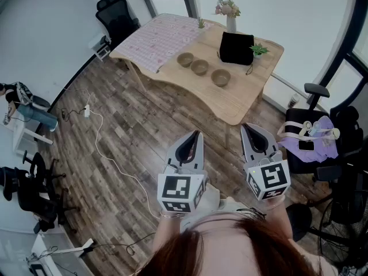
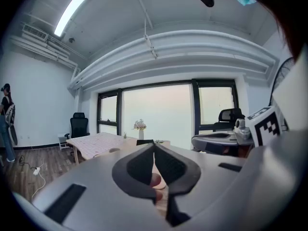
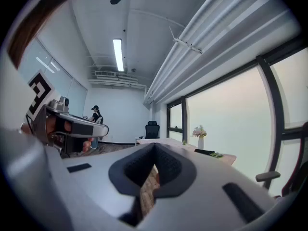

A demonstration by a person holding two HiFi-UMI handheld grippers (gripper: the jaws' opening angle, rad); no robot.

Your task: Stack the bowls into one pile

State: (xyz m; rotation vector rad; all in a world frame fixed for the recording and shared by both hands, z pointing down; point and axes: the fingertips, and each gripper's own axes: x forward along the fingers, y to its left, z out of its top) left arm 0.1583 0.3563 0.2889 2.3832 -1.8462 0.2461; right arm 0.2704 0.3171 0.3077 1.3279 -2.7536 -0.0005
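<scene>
Two claws are the nearest things to us, held side by side just in front of our body and above the wooden floor [image 1: 132, 125]. The left claw [image 1: 194, 134] has its jaws pressed together with nothing between them. The right claw [image 1: 247, 127] is closed and empty in the same way. Both are well apart from the work.

Further out, a white cable [image 1: 103, 148] snakes across the floor to our left. Beyond it stands the tabletop [image 1: 241, 105], where the three bowls [image 1: 199, 67] lie in a slanting row, each near the next but none touching, so we judge that stacking has not begun. Just behind the row sits a black bag [image 1: 236, 48] with a small plant [image 1: 259, 49] beside it. Past those are a vase of flowers [image 1: 230, 22] and a patterned cloth [image 1: 167, 36] over the far left part.

We see several ways this could go wrong. Claws that arrive at a bowl shut would shove it along the smooth wood instead of taking its rim, so they must open first. A pinch on one side of a rim may let the bowl tilt or slip. A bowl set down off-centre could rock in the one beneath it. A wide swing near the right end of the row could catch the bag or the plant. As we step forward, our feet could snag the cable.
</scene>
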